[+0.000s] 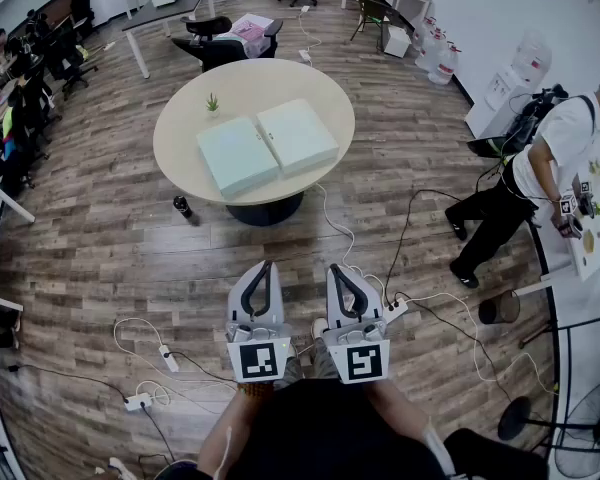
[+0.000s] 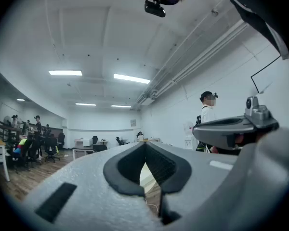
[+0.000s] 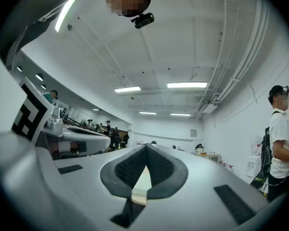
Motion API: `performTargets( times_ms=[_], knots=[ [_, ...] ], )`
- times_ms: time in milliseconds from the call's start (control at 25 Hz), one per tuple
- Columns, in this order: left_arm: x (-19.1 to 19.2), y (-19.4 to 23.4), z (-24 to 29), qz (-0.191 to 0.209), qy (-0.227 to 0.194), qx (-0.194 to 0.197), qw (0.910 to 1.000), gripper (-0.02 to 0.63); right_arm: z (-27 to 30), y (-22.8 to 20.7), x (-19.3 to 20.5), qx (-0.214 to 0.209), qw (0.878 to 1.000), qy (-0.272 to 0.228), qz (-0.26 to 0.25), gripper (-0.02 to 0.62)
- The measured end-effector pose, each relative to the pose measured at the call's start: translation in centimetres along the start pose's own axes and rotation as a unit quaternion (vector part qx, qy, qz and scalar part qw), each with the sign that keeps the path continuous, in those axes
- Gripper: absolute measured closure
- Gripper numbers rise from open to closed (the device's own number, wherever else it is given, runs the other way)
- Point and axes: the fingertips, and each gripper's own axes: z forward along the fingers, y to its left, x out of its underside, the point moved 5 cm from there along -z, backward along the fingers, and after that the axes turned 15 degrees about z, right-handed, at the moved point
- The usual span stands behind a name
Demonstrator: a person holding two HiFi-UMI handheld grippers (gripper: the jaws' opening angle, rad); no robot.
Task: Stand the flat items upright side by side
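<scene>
Waiting well short of the round table (image 1: 185, 118), the left gripper (image 1: 265, 266) and right gripper (image 1: 336, 268) are being held closed and empty, likely a ready pose; the left box (image 1: 238, 156) and right box (image 1: 297, 135) are lying flat, side by side, on it.

Low-sheen wood-plank floor (image 1: 90, 238). Smooth matt pale table (image 1: 280, 76) top. Two boxes (image 1: 238, 156) matt, pale, card-like. Both left gripper (image 1: 268, 265) and right gripper (image 1: 333, 268): smooth matt grey plastic, black ribbed pads (image 2: 121, 168).
</scene>
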Motion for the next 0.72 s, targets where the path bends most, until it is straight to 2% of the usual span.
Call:
performTargets(
  times_ms=[320, 720],
  knots=[
    [-0.9, -0.8, 0.4, 0.002, -0.011, 0.007, 0.9999, 0.595, -0.5, -0.8, -0.4, 0.007, 1.0, 0.003, 0.022, 0.598],
    [-0.9, -0.9, 1.0, -0.005, -0.021, 0.026, 0.9994, 0.595, -0.6, -1.0, -0.7, 0.03, 0.999, -0.01, 0.02, 0.595]
  ],
)
